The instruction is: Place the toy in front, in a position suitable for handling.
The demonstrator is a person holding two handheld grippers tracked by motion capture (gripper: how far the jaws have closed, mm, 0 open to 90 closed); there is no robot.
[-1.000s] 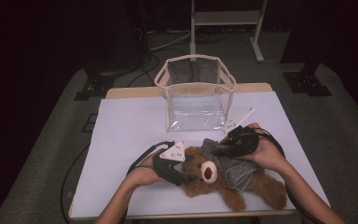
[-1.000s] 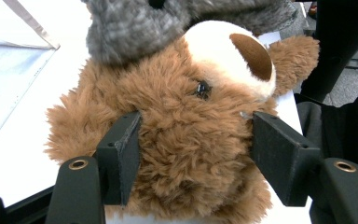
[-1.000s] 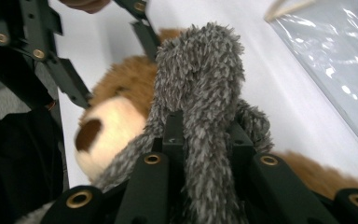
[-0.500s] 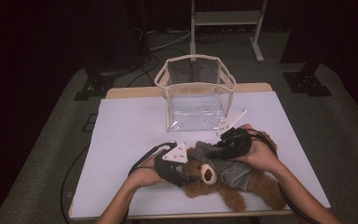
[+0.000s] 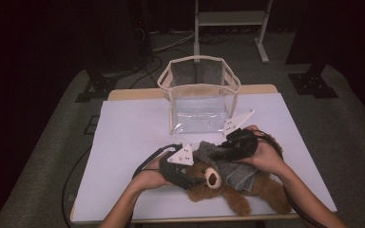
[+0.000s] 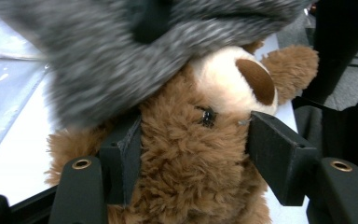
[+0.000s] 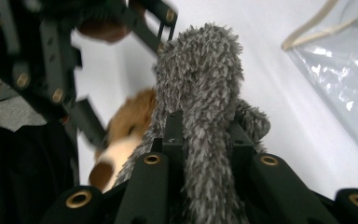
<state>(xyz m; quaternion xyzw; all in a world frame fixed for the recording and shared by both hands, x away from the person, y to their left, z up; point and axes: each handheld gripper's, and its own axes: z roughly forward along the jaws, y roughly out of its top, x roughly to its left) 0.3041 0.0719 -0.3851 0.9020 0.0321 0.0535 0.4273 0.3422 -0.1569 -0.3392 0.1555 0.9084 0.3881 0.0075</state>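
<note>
A brown teddy bear lies on its back at the table's near edge. My left gripper is shut on its head, the pads pressed into the fur on both sides of the face. A grey fuzzy cloth lies over the bear's chest and hangs above its head. My right gripper is shut on a bunched fold of that cloth. In the right gripper view, the bear's muzzle shows beneath the cloth and the left gripper is at the upper left.
A clear plastic bag with cream trim stands upright and open at the back middle of the white table. Its wall also appears in the right gripper view. Cables trail off the table's left side. The floor around is dark.
My right gripper has shifted slightly to the left with the grey cloth in it. The left hand and the bear's head have stayed put.
</note>
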